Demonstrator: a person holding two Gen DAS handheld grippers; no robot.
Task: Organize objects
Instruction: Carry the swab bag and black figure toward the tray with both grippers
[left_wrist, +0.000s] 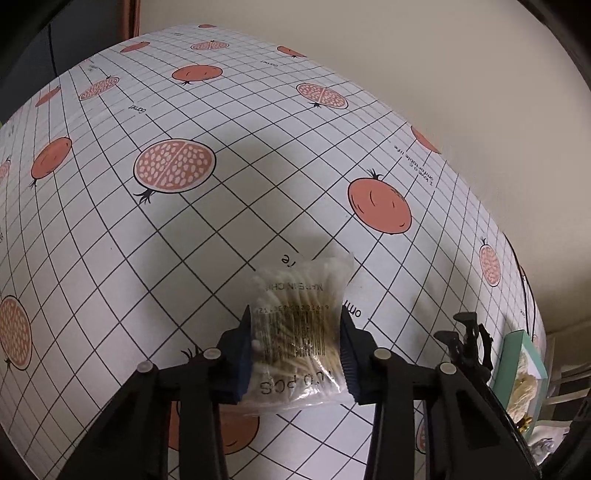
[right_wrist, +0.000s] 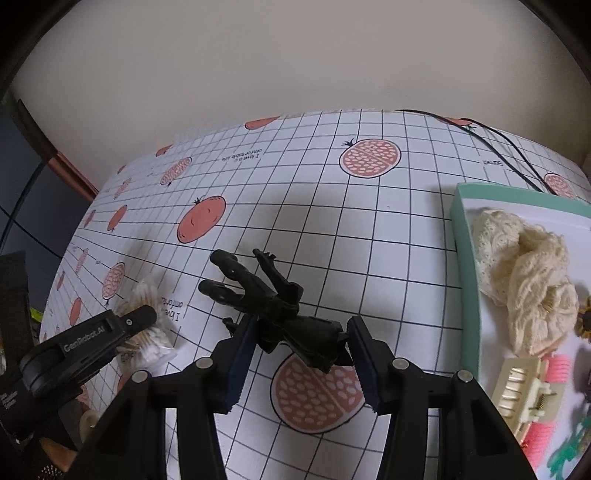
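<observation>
The left tongs (left_wrist: 295, 350) are clenched on a swab bag (left_wrist: 299, 332), a soft clear plastic pouch packed with thin wooden sticks tipped in white cotton, its face printed with a barcode and "PCS". The 2 blue ribbed pads (left_wrist: 242, 360) press into its sides so the film bulges between them, and its far end juts out past the tips over the tablecloth (left_wrist: 221, 206), a smooth white sheet with a black grid and flat orange pomegranate prints.

The right tongs (right_wrist: 299, 354) grip a black clip (right_wrist: 280, 306), a hard matte plastic claw whose curved prongs fan out ahead and to the left of the tips. Its thick hinge end sits between the pads; the right pad touches it, and the left pad's contact is hidden.

Just right of the right tongs lies a box (right_wrist: 467, 258), shallow, mint-walled, white inside. It holds a cream knitted scrunchie (right_wrist: 524, 273), bunched and lacy, a cream ridged hair clip (right_wrist: 522, 387) and pink fuzzy rollers (right_wrist: 559, 365). A thin black cable (right_wrist: 491, 138) crosses the cloth beyond the box.
</observation>
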